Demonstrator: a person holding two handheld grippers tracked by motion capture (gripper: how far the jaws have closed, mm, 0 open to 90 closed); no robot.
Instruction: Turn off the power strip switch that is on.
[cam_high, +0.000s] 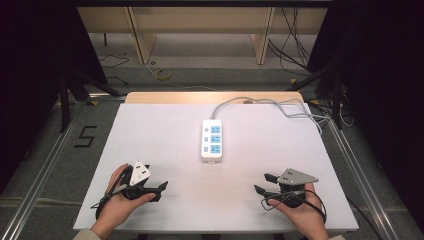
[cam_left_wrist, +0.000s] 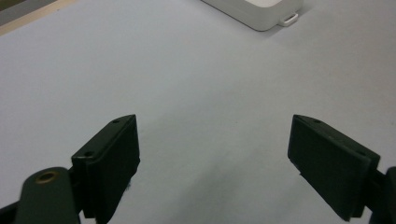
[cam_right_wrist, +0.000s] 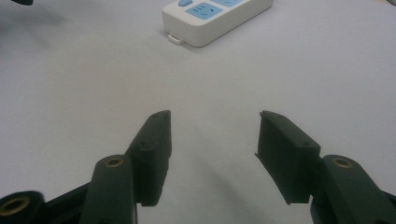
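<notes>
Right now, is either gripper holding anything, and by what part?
Nothing is held. The left gripper and right gripper are both open over the bare table, short of the power strip.

Lab rig: alu frame rails (cam_high: 45, 159), floor cables (cam_high: 295, 47), black drapes (cam_high: 35, 60).

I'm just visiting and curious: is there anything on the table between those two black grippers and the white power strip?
Nothing visible. The power strip lies at the table's middle, and bare white surface runs from it to the left gripper and the right gripper. Both are open and empty. Its cable trails off the far side.
</notes>
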